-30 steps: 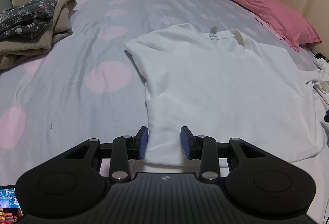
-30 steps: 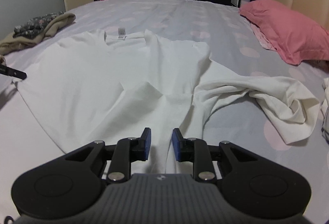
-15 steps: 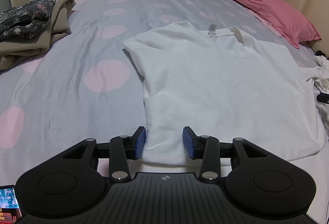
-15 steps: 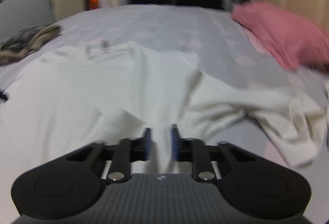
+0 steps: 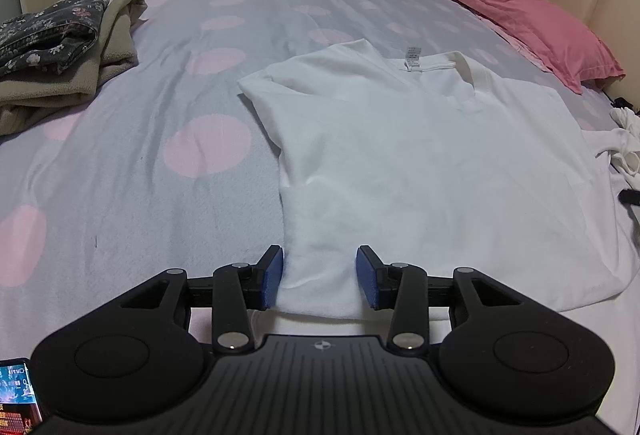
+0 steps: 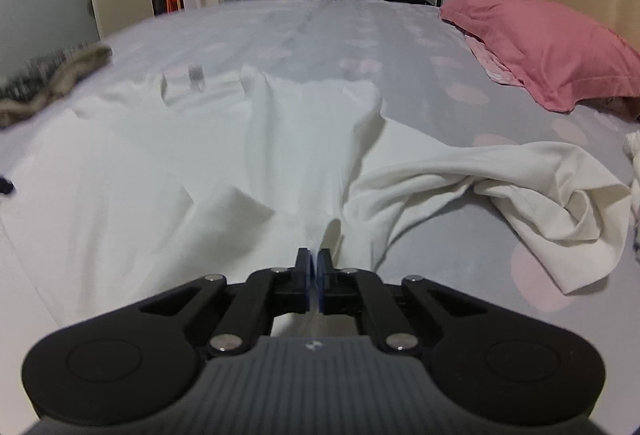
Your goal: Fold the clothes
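The shirt (image 5: 420, 163) lies flat, unfolded, on the bed (image 5: 160, 83). The left claw (image 5: 319, 277) straddles its near hem, released; the right claw (image 6: 313, 281) is clenched on the hem. All folds remain.

White T-shirt (image 5: 420, 163) lies spread flat on the bed, collar and neck label at the far end, hem nearest. Left sleeve is folded in under a straight side edge. Right sleeve (image 6: 500, 195) trails out loose and crumpled. Fabric near the right hem is bunched up into creases.
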`<state>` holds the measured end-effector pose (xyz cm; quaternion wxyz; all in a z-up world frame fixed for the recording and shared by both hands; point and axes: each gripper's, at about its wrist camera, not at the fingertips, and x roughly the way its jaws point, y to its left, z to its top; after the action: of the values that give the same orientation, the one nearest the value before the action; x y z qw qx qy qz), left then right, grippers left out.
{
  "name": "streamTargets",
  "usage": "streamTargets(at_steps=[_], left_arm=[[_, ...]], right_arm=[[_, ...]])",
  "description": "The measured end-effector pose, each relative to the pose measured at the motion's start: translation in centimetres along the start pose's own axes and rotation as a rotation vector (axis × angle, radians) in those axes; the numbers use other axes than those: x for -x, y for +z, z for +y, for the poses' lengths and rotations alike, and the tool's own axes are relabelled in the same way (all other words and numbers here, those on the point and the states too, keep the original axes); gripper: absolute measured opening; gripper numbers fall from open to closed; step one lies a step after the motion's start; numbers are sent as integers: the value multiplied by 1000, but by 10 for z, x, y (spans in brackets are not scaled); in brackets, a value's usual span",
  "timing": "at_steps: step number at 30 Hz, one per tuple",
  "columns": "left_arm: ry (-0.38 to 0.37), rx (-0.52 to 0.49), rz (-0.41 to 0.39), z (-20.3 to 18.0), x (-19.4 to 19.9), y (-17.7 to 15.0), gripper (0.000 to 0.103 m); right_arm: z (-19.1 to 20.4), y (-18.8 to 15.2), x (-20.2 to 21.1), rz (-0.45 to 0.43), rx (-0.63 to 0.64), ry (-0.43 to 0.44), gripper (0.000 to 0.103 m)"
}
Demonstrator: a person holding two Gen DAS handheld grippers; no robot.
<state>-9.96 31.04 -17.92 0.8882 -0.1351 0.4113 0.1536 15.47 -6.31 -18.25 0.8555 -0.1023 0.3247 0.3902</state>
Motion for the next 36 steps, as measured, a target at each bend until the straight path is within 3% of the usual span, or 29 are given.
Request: streamTargets(at_steps=[6, 8, 10, 12, 16, 18, 20, 23, 26, 29, 31, 33, 35, 36], left_arm=[[-2, 2, -2, 1, -1, 0, 39], [0, 6, -4, 1, -2, 1, 39], [2, 13, -8, 0, -2, 2, 39], [-1, 21, -29, 0, 0, 6, 39], [32, 31, -117, 3, 8, 17, 40], [61, 58, -152, 8, 7, 26, 46], [81, 77, -169, 12, 2, 37, 47], [90, 55, -196, 10, -11, 53, 47], [65, -3, -240, 2, -23, 68, 46], [-15, -155, -251, -16, -36, 74, 40], [5, -243, -238, -28, -45, 70, 36], [-8, -271, -231, -34, -51, 64, 36], [-87, -274, -201, -34, -55, 59, 36], [-70, -288, -168, -36, -60, 57, 36]], right_arm=[[-14, 12, 32, -75, -82, -26, 1], [-22, 12, 35, -54, -119, -47, 1], [-26, 6, 24, 22, -141, -39, 5], [-23, -1, 21, 26, -143, -46, 6], [-3, -2, 32, -45, -40, -95, 8], [9, -1, 37, -79, 43, -93, 19], [22, 0, 42, -112, 126, -92, 23], [44, -4, 34, -67, 198, 77, 25], [69, -12, 18, -12, 248, 161, 25], [91, -20, 8, 18, 307, 203, 26], [103, -24, 4, 29, 345, 227, 26], [110, -28, 5, 17, 373, 243, 29], [109, -31, 3, 17, 379, 253, 36], [109, -32, 1, 18, 380, 258, 39]])
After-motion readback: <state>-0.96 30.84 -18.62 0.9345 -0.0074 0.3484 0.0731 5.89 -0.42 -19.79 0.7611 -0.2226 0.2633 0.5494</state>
